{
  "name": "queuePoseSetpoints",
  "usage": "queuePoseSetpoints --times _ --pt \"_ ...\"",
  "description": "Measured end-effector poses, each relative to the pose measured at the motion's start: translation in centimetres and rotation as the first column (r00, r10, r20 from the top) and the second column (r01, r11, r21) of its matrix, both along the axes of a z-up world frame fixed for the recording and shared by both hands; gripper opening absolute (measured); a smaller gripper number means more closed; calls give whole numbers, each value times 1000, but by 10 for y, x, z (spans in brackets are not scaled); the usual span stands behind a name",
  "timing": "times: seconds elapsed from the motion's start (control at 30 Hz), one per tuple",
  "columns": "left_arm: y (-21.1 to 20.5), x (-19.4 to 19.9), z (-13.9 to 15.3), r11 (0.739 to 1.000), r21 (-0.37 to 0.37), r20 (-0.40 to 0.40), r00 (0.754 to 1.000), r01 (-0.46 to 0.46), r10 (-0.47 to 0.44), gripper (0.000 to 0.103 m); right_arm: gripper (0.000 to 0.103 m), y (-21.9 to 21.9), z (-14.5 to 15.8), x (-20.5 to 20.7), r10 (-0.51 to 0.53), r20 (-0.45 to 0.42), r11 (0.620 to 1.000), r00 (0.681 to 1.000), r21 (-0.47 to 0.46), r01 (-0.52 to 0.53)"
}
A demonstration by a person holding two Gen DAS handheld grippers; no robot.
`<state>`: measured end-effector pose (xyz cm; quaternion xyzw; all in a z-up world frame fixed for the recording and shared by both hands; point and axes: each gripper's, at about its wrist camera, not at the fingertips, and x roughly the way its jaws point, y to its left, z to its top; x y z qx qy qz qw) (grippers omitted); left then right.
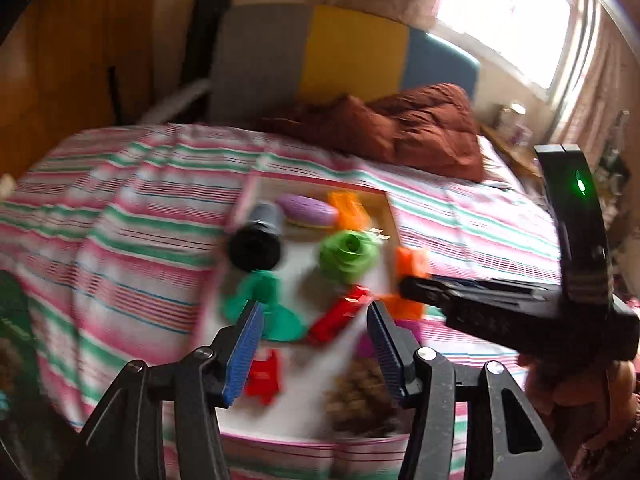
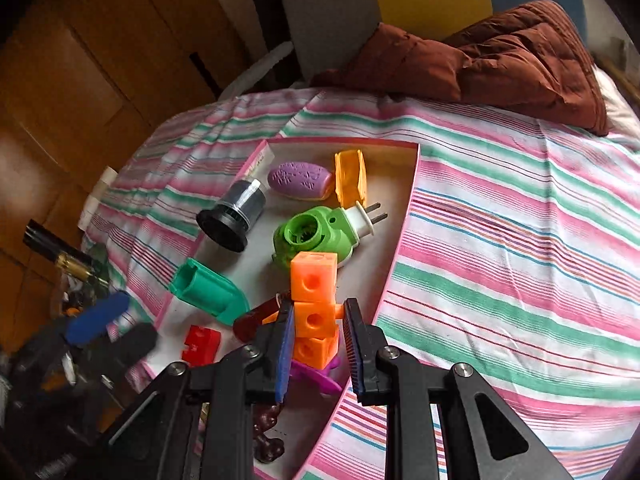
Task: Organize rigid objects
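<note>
A shallow pink-rimmed box (image 2: 401,236) lies on the striped bed and holds several plastic toys. My right gripper (image 2: 320,340) is shut on a stack of orange linked cubes (image 2: 314,280), held upright just above the box's near right side. The left wrist view shows the same cubes (image 1: 410,266) at the tip of the right gripper (image 1: 404,290), blurred. My left gripper (image 1: 316,340) hangs open over the box's near end with nothing between its fingers. Its blue finger (image 2: 98,316) appears blurred at the lower left of the right wrist view.
In the box lie a black cylinder (image 2: 232,216), a purple oval (image 2: 300,180), an orange scoop-like piece (image 2: 350,178), a green plug-in device (image 2: 312,236), a teal piece (image 2: 208,292) and a red block (image 2: 200,344). A brown quilt (image 2: 500,56) sits beyond. Wooden cupboards stand left.
</note>
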<state>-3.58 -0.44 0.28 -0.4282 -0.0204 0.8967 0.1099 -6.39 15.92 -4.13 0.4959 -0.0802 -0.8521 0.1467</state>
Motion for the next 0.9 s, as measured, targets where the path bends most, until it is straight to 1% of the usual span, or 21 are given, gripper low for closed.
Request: queuePoseSetpoints --times 0.07,0.1,0.13,0.17,0.2,0.23,0.3,0.37,0.47,0.57,0.7,0.9 --pt "-6 1 2 998 -43 -6 999 -48 48 55 24 -6 0 -1 8 -23 999 1000 48 -7" --pt "-6 2 2 996 -57 -8 998 -65 65 55 27 -9 0 -1 4 -36 997 999 81 -1" --pt "-7 3 3 994 -71 -10 997 -81 81 55 43 -11 1 -1 0 -54 994 999 112 6" --pt "-8 4 4 993 -79 -14 996 -92 91 55 56 -12 4 2 1 -81 991 997 130 9" --pt "-8 6 5 991 -89 -20 994 -104 103 55 83 -12 8 6 -3 -109 989 994 144 19" --pt "-10 9 6 988 -101 -25 993 -114 112 55 103 -12 12 12 -11 -146 986 989 163 35" --pt "-9 14 9 983 -131 -34 992 -125 122 55 103 -16 24 27 2 -221 978 975 205 44" --pt "-10 17 10 981 -148 -40 992 -125 120 55 103 -22 34 41 27 -275 965 961 256 46" --pt "-12 23 15 972 -183 -52 989 -146 139 55 103 -31 43 56 22 -316 949 948 305 79" --pt "-20 31 19 967 -189 -59 985 -168 160 55 103 -36 44 62 -4 -287 952 958 292 92" --pt "-36 37 20 967 -159 -29 980 -200 198 55 103 -39 41 64 -56 -246 947 968 293 130" --pt "-45 42 21 955 -177 -19 971 -237 237 55 103 -42 39 73 -127 -216 932 968 308 191"
